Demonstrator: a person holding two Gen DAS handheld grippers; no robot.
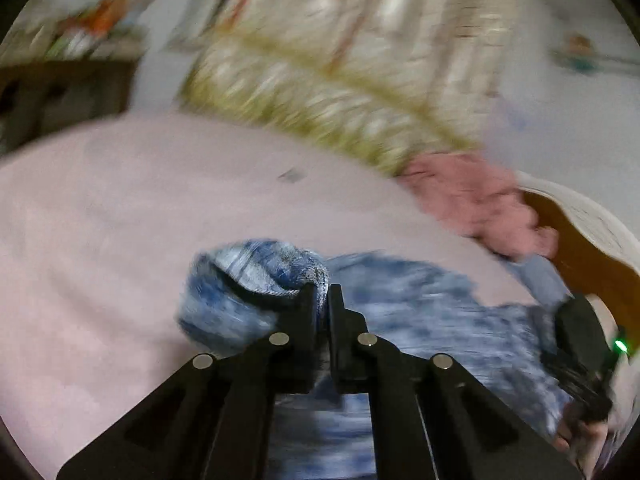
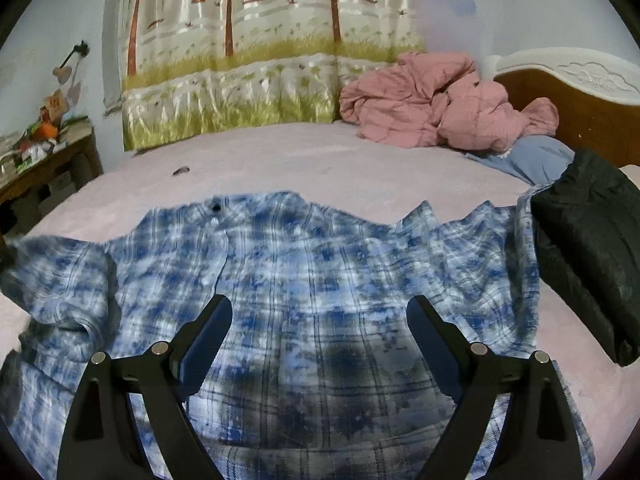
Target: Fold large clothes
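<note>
Left claw (image 1: pixel 322 294) pinching blurred plaid shirt (image 1: pixel 256 276)

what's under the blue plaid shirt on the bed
The blue plaid shirt lies spread on the pink bedsheet, which shows all around it. Whatever the cloth covers is hidden. The left gripper pinches one sleeve.

shirt (image 2: pixel 304 264): blue-white plaid | bed (image 2: pixel 320 160): pale pink | far quilt (image 2: pixel 440 108): pink | right bundle (image 2: pixel 592 248): black | curtain (image 2: pixel 248 60): cream, brown trees, green grass | pillow (image 2: pixel 528 156): blue
</note>
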